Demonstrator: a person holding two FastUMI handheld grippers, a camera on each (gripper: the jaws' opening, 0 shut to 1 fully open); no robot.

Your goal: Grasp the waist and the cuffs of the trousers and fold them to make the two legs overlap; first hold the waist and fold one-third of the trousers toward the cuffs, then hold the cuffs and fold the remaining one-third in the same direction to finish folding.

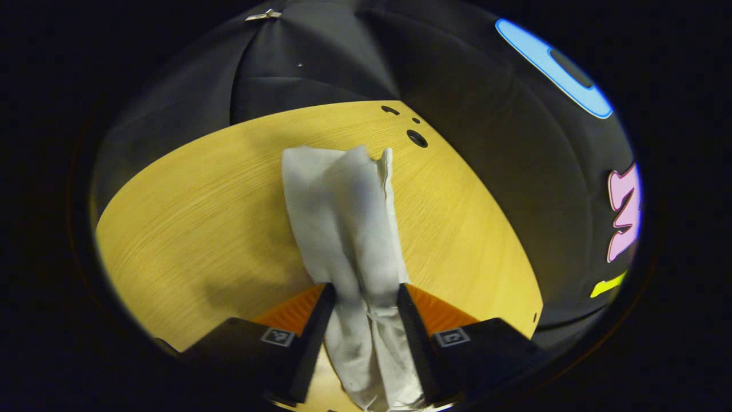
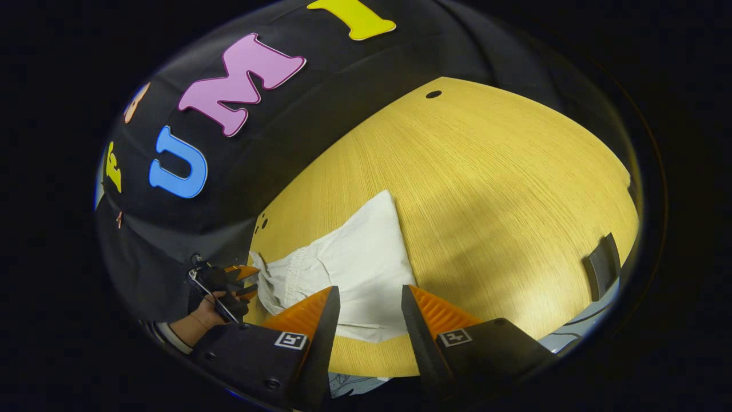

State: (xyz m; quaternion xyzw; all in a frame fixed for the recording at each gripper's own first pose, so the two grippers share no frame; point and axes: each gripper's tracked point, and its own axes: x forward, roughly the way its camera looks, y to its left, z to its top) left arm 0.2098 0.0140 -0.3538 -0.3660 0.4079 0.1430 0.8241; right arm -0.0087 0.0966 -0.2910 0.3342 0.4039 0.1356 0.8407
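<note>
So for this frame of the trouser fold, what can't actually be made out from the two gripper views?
- Left gripper grip: in the left gripper view the trousers run between its fingers; real contact is unclear.
- Trousers' near end: cut off by the bottom edge there.
- Waist or cuffs: creases blurred; cannot tell which end it holds.
- Right gripper: open above the table; trousers' near edge partly hidden behind its fingers.

Trousers (image 1: 349, 229) partly behind left gripper (image 1: 362, 300)
</note>
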